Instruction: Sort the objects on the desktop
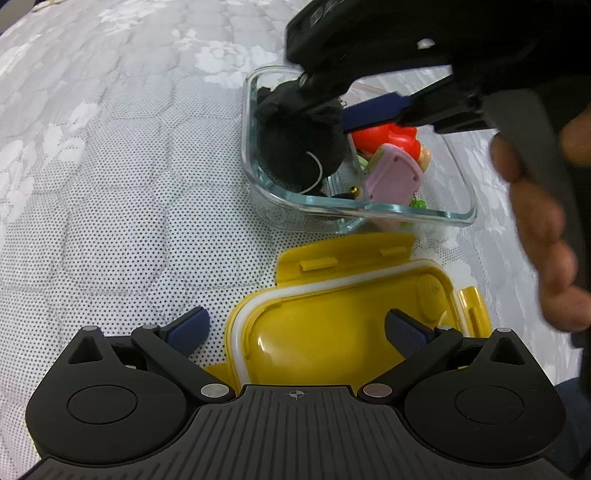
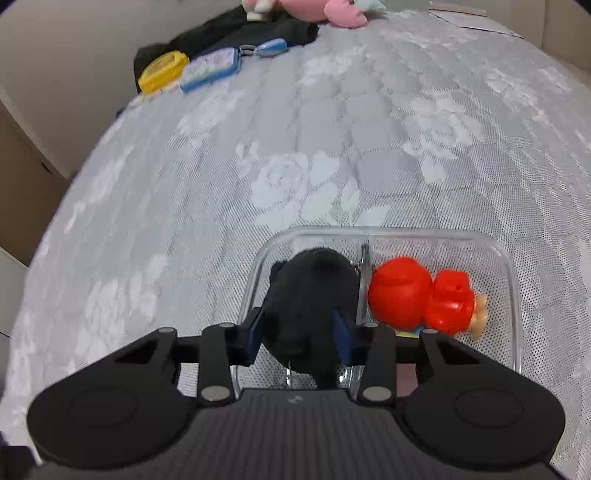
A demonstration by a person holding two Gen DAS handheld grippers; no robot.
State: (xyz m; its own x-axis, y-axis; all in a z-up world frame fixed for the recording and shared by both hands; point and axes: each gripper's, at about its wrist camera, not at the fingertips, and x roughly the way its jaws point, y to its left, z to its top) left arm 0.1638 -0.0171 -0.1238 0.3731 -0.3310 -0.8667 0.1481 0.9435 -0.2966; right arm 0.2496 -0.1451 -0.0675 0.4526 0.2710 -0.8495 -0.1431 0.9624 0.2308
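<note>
A clear glass container (image 1: 369,210) (image 2: 513,295) with a divider sits on the quilted bedding. Its left compartment holds a black plush toy (image 1: 295,147) (image 2: 314,288). My right gripper (image 1: 325,103) (image 2: 301,332) reaches down into it, and its blue pads press the plush from both sides. The other compartment holds a red figure (image 1: 384,138) (image 2: 402,291) and a pink flat toy (image 1: 391,173). My left gripper (image 1: 297,330) hangs open above the yellow lid (image 1: 332,325), which lies upside down just in front of the container, with nothing gripped.
A person's hand (image 1: 543,229) holds the right gripper's handle. At the far edge of the bedding lie a yellow case (image 2: 162,70), a blue-rimmed case (image 2: 212,68), a dark cloth (image 2: 229,29) and a pink plush (image 2: 343,14). Patterned bedding stretches left of the container.
</note>
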